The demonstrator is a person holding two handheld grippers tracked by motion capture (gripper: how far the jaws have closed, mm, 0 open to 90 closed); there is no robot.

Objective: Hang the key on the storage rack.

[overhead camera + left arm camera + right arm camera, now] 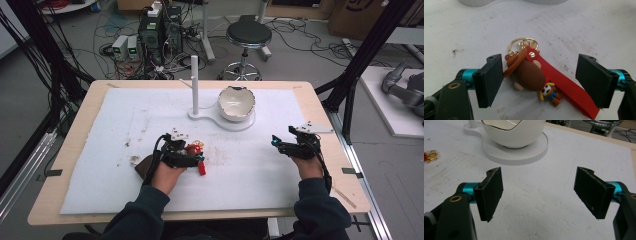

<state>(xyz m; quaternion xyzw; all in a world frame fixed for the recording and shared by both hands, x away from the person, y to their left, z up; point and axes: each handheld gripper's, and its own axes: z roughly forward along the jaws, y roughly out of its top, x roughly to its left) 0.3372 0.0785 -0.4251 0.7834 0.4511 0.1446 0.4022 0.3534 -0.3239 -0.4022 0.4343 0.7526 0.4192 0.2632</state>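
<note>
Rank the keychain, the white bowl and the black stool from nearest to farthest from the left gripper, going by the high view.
1. keychain: at the left gripper, between its fingers.
2. white bowl: farther back, to the right, on its white stand.
3. black stool: on the floor past the table's far edge.

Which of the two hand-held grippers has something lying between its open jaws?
The left hand-held gripper: a keychain with a red strap lies on the white mat between its jaws. The right hand-held gripper has bare mat there.

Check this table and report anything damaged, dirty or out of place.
The white bowl on its stand has a jagged, uneven rim, like a cracked eggshell, possibly by design. The white mat carries dark specks and smudges, thickest left of the keychain. Nothing else stands out.
</note>
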